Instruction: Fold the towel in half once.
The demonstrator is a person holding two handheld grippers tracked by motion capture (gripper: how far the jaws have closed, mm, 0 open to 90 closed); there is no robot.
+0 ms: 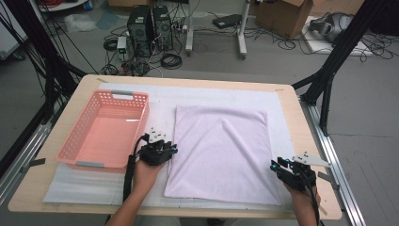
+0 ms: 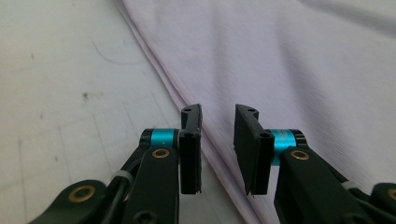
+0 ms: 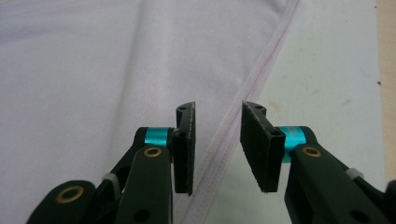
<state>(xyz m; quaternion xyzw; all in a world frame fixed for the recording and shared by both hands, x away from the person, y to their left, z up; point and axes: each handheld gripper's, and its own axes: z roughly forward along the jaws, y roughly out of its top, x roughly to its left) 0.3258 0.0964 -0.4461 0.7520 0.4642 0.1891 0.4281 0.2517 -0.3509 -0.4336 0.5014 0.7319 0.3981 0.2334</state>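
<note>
Nearest the high camera: two forearms entering from the bottom edge, each hand carrying one gripper. Left gripper (image 1: 160, 149) sits at the left long edge of the towel; right gripper (image 1: 288, 168) sits at the right long edge, nearer the front corner. Judgement: the mirrored stations suggest both edges are to be pinched at once so the cloth lifts evenly, likely for a fold.

Then, largest to smallest.

Counter (image 1: 301, 113): one, light wood, carrying everything. A white mat (image 1: 94, 188) covers most of it, probably to give the cloth a clean, slightly soft bed.

Towel (image 1: 219, 153): one, pale lilac, spread flat on the mat at centre-right, long axis running away from the person, with a soft ridge down the middle. Lying open and unfolded, both side hems are exposed for grasping.

Basket (image 1: 104, 129): one, pink plastic with perforated walls, empty, just left of the towel and apart from it. Judgement: placed within reach as the likely destination.

Left gripper view: jaws parted, nothing between them, straddling the towel hem (image 2: 187, 93), which runs diagonally under the gap.

Right gripper view: jaws likewise released and empty, with the stitched hem (image 3: 261, 84) running up between them.

Count: grippers 2, towel 1, basket 1, mat 1.
</note>
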